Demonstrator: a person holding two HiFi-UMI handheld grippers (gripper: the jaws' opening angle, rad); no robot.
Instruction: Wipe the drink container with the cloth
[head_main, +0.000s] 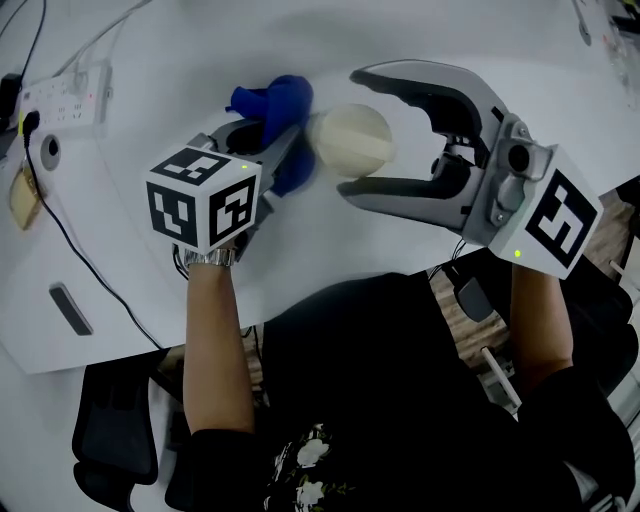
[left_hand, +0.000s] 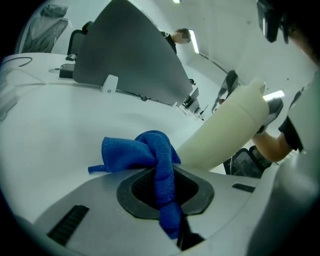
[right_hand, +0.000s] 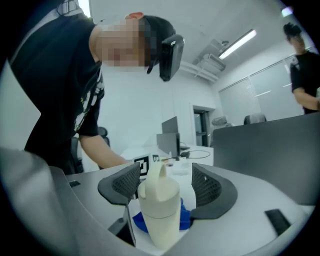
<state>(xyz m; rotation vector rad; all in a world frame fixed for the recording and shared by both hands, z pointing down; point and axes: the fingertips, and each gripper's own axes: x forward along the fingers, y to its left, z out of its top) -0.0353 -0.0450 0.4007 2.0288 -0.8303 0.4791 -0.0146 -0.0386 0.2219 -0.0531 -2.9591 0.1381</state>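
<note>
A cream drink container (head_main: 350, 140) with a spouted lid stands on the white table (head_main: 480, 40). My right gripper (head_main: 351, 132) is open, one jaw on each side of the container; in the right gripper view the container (right_hand: 159, 207) fills most of the gap, close to the left pad (right_hand: 122, 182). My left gripper (head_main: 283, 140) is shut on a blue cloth (head_main: 275, 108), which bunches against the container's left side. From the left gripper view, the cloth (left_hand: 145, 152) hangs out of the shut left gripper (left_hand: 167, 202) beside the container (left_hand: 225, 135).
A white power strip (head_main: 65, 95) with cables lies at the table's far left, and a dark flat object (head_main: 70, 308) sits near the front edge. A grey partition (left_hand: 130, 55) stands across the table. Another person (right_hand: 305, 65) stands in the background.
</note>
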